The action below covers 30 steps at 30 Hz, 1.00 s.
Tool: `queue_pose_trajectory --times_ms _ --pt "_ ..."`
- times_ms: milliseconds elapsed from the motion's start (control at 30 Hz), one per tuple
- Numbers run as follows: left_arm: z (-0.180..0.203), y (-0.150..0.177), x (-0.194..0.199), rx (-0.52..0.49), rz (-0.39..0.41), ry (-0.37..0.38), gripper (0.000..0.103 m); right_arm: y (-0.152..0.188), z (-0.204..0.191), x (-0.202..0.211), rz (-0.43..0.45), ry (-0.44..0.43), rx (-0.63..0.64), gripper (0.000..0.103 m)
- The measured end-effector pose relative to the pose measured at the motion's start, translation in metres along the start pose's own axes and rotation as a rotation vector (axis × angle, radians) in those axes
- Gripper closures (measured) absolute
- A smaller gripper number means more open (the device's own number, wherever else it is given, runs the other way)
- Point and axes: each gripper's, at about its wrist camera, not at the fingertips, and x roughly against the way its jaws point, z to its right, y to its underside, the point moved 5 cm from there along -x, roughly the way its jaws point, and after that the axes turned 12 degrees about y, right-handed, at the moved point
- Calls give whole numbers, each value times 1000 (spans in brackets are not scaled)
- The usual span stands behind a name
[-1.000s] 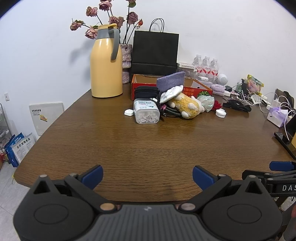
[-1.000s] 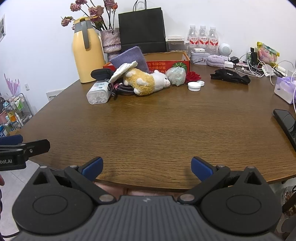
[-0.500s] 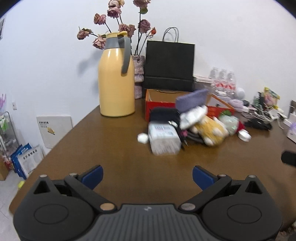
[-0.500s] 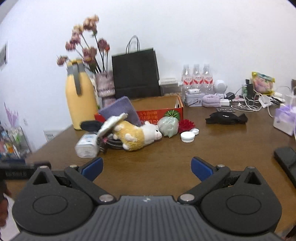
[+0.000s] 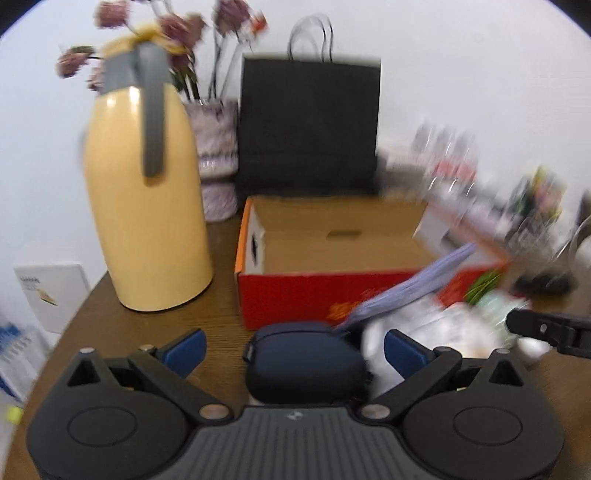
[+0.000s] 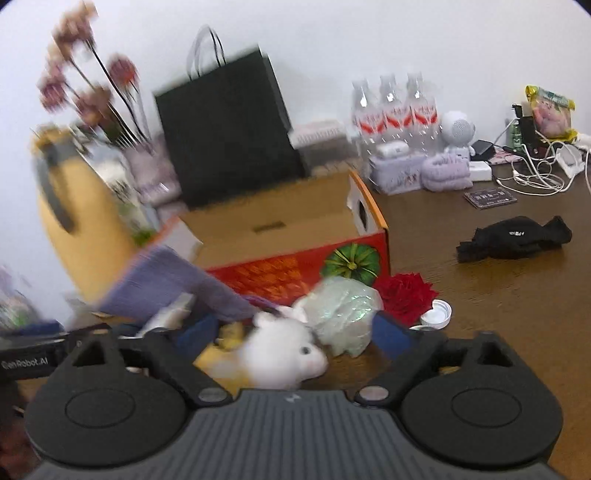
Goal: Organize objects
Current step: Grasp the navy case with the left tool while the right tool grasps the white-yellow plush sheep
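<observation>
Lived-in room of a home or small office, white-walled.
A wooden worktop (image 6: 498,295) carries a yellow thermos jug (image 5: 147,206), dried flowers (image 5: 177,29), a black paper bag (image 5: 308,125), bottled water (image 6: 395,107), charger cables (image 6: 535,173) and a snack packet (image 6: 552,110).

- The left gripper (image 5: 294,350) points forward and somewhat downward, its jaws spread wide, the blue fingertips (image 5: 186,350) well apart.
- A dark pouch (image 5: 304,363) sits between those jaws (the pads do not press on it).
- The right gripper (image 6: 293,334) is angled down likewise; its jaws have just been closing, yet stand apart.
- A white plush toy (image 6: 282,354) lies between its fingers, ungripped (blur hides any contact).
- Each gripper's tip shows at the edge of the other's view.
</observation>
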Motion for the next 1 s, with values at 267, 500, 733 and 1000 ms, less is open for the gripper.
queue_pose_trajectory --times_ms 267,500,733,1000 --pt "-12 -3 -50 47 -129 58 35 14 -6 -41 -120 -45 -112 46" --pt "1 -6 17 34 36 48 40 12 10 -5 -67 -93 -98 61" --pt "35 37 104 17 105 82 39 14 51 70 64 -109 -70 102" --pt "59 125 104 46 -10 77 32 51 70 67 -86 -149 -213 21"
